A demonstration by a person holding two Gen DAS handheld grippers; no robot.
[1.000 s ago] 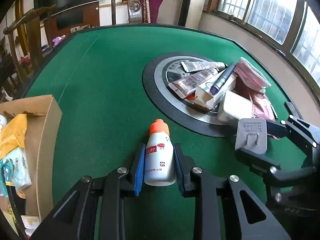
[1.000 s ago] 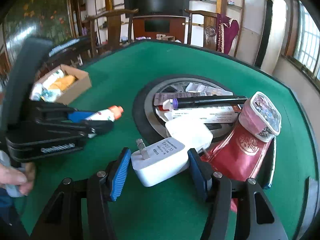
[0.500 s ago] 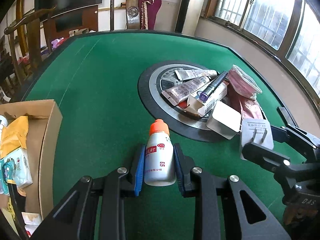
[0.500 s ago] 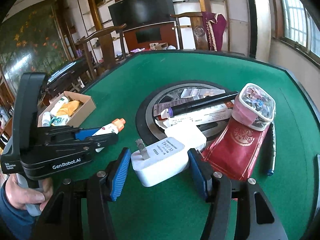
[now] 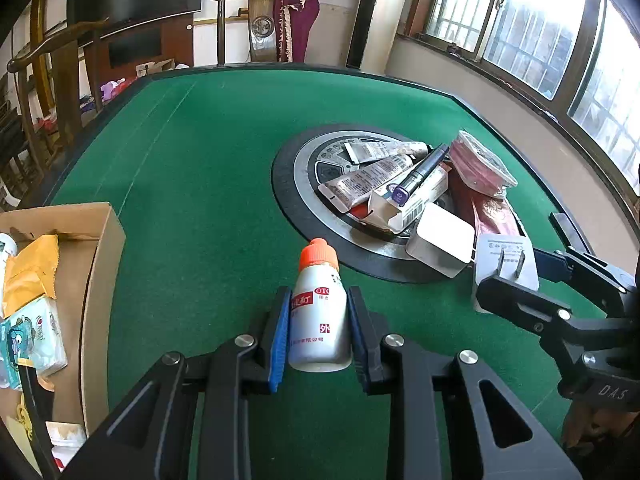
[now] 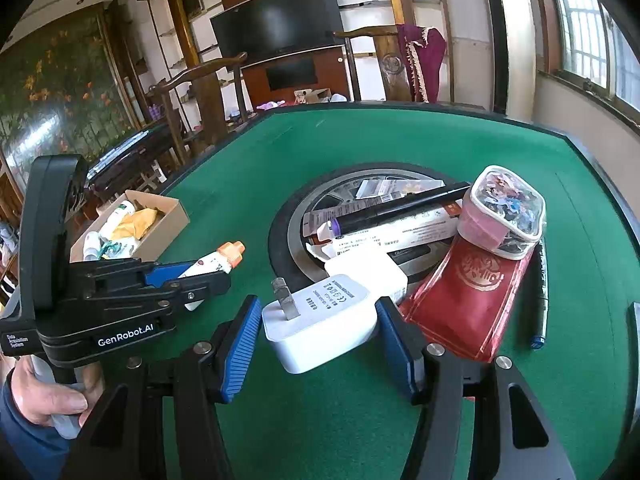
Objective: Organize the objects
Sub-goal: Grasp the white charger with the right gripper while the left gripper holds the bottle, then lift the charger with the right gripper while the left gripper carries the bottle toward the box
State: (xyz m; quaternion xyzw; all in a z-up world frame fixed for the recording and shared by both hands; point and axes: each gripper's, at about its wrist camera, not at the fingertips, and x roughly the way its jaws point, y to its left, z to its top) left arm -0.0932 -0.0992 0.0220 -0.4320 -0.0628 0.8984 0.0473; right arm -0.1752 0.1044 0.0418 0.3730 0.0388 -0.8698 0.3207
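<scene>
Left gripper: closed on the small white bottle, one blue pad on each side of its body, orange cap pointing away from the hand
Right gripper: the white charger sits between its blue pads; both pads seem to touch its sides, so I judge it is gripped
Where the bottle is: held over the green tabletop, between the cardboard box at the left edge and the round centre plate
Where the charger is: just beside the near rim of the centre plate, next to a white box and a red packet
How the bottle handles: light, stiff plastic with smooth round sides that can slip or turn; the best hold is across the middle of the body, not on the cap
How the charger handles: hard, compact and a little heavier, with flat sides that suit the pads; keep away from the metal prongs
Box: it already holds a yellow packet and a tissue pack, so probably both things go there
Risk: the pile on the plate, with tubes and a dark pen, looks loose and may shift if touched
</scene>
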